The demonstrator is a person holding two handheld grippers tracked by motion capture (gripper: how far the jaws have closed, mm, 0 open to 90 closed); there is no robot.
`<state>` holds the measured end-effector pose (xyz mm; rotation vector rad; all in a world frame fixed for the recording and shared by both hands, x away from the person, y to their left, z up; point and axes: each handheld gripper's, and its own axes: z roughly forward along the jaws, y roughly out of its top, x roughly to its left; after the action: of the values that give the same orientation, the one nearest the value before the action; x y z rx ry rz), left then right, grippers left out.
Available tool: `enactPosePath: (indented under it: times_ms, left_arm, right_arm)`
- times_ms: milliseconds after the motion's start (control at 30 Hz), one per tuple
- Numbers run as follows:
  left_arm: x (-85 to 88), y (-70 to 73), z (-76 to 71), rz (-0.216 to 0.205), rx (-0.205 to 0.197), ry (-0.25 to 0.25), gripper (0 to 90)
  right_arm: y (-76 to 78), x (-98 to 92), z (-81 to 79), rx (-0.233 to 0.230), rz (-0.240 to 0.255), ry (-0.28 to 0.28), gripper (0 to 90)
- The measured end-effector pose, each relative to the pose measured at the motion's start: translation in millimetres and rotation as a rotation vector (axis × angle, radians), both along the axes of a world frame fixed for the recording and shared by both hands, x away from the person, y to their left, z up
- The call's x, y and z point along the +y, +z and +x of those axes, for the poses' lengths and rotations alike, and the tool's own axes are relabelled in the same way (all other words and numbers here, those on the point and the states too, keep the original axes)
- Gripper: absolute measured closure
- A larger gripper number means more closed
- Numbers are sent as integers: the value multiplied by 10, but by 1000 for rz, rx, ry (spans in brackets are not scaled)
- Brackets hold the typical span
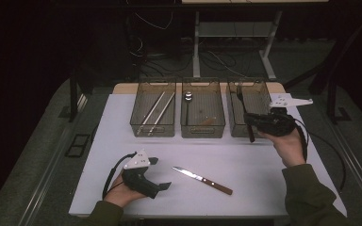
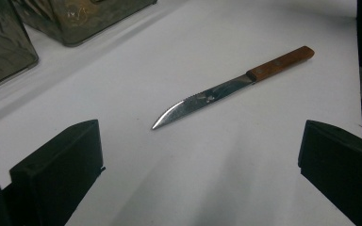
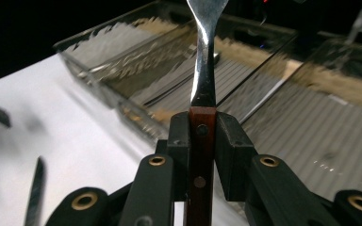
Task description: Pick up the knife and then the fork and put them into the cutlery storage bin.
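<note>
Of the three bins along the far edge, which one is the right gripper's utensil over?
The right bin. The right gripper is shut on a wooden-handled utensil at its front wall; the middle bin and left bin stand farther left.

No legible text, label, brand, number or sign anywhere.

I see three bins in a row across the far desk [image 1: 122, 155], left bin [image 1: 153, 109], middle bin [image 1: 202, 109] and right bin [image 1: 248, 106], nearly touching, so nothing passes between them. My right tool [image 1: 253, 123] hangs at the right bin's near wall. The near desk is open, save the knife [image 1: 202, 180] lying mid-desk, just right of my left tool [image 1: 160, 174].
</note>
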<state>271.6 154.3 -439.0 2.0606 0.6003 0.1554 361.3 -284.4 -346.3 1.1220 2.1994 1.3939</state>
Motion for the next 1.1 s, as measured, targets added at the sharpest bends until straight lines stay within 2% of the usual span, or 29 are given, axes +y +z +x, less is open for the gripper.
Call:
enactPosePath:
  times_ms: [300, 433, 600, 767, 933, 1100]
  left_arm:
    - [-19, 3, -3, -5, 3, 4, 0]
    - [-18, 4, -3, -10, 3, 7, 0]
    - [-26, 6, 0, -9, 3, 1, 0]
    - [-28, 5, 2, -11, 4, 1, 0]
    - [-24, 9, 2, -8, 5, -1, 0]
    - [-32, 7, -3, -11, 5, -3, 0]
  right_arm:
    - [193, -179, 183, -28, -20, -72, 777]
    - [236, -247, 278, -36, -12, -123, 777]
    - [246, -325, 417, -35, -25, -175, 777]
    - [205, -401, 562, -4, -40, -238, 777]
    - [95, -447, 689, 30, -71, -293, 777]
    - [-32, -462, 788, 85, -108, -307, 777]
